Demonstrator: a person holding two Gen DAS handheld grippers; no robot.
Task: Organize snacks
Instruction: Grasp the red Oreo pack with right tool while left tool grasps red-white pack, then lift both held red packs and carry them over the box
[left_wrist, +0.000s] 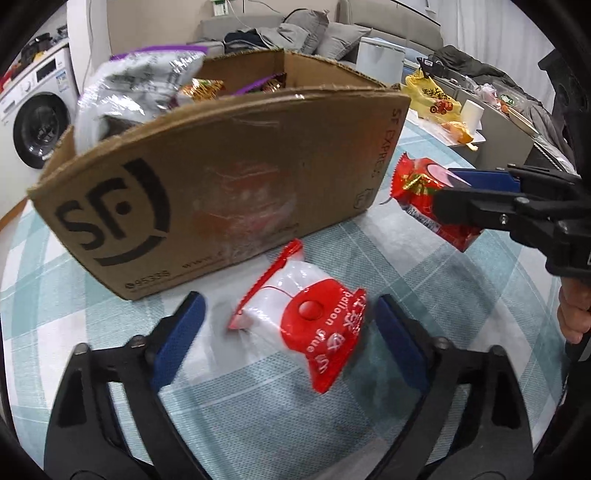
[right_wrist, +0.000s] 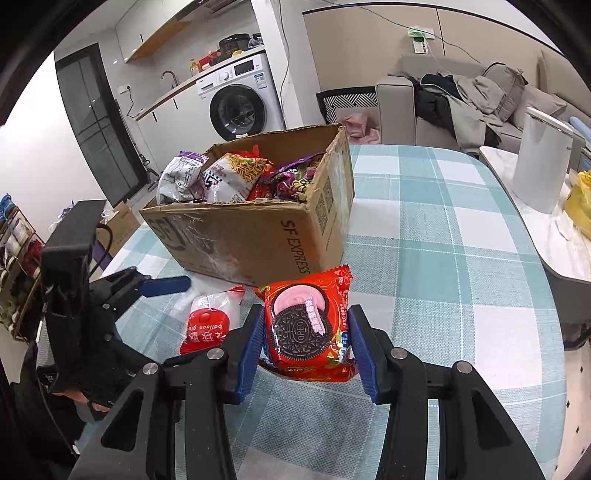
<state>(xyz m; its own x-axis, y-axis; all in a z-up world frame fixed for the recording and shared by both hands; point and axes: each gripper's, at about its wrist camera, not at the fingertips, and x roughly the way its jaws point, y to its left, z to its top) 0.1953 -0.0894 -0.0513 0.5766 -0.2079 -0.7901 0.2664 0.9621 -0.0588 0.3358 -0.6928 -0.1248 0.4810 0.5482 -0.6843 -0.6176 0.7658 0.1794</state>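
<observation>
We have the right tool (right_wrist: 306, 338) clamped on the Oreo packet (right_wrist: 308, 326), its blue pads pressing the packet's two side edges so the printed face stays up and flat; the packet hangs just above the checked table (right_wrist: 443, 258), clear of the cloth, which we judge leaves it ready to be carried to the cardboard box (right_wrist: 258, 240) at its 11 o'clock. That box stands open-topped on the table and already holds several snack bags (right_wrist: 236, 177), some leaning above the rim, so we judge it is the collecting place and that any new packet has to be lifted over the near wall. In the left wrist view our left tool (left_wrist: 288, 321) straddles the balloon glue bag (left_wrist: 306, 321), a red and clear packet lying flat on the table just in front of the box; the jaws stand partly open with a pad on either side and neither pad touching it, so nothing is held there yet. From that bag the box is at 11 o'clock and the right tool with its Oreo packet at 2 o'clock, apart from it. We judge the left tool is placed so as to close across the bag's narrow width.
</observation>
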